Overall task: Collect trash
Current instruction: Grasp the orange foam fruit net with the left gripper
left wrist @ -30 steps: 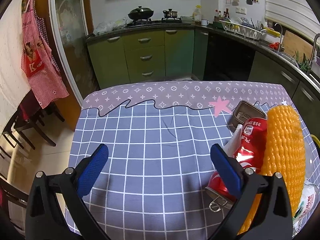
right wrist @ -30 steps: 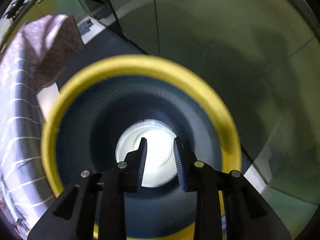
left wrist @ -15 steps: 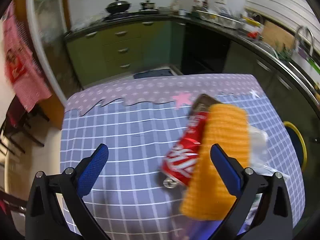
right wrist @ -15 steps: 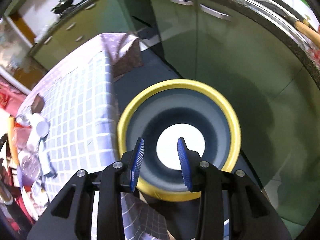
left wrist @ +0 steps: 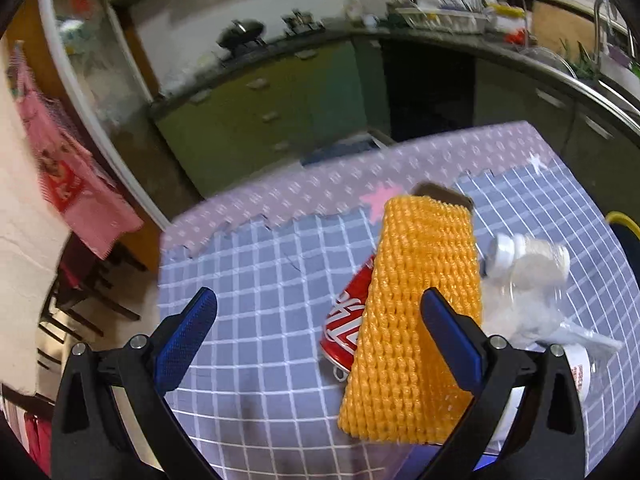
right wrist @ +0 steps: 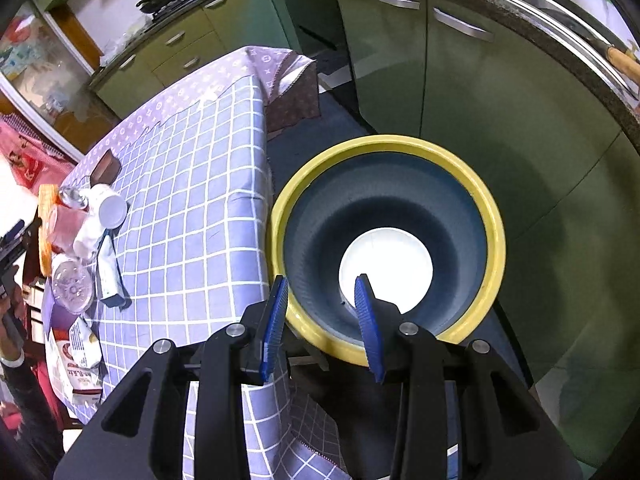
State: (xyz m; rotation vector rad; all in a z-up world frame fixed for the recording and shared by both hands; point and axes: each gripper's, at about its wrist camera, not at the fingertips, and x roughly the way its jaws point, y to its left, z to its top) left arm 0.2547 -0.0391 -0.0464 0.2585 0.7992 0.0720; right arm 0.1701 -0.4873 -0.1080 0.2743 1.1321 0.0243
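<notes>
Right wrist: bin [right wrist: 490, 216] beneath right claw [right wrist: 322, 320].

Orange foam net [left wrist: 416, 320] lying flat over crushed red can [left wrist: 347, 322], just ahead of left gripper [left wrist: 320, 334]. Yellow-rimmed blue bin [right wrist: 492, 216], white disc [right wrist: 386, 266] at bottom, below right gripper [right wrist: 322, 324].

dim indoor light, left view motion-blurred, strong fisheye bending, dark corners
</notes>
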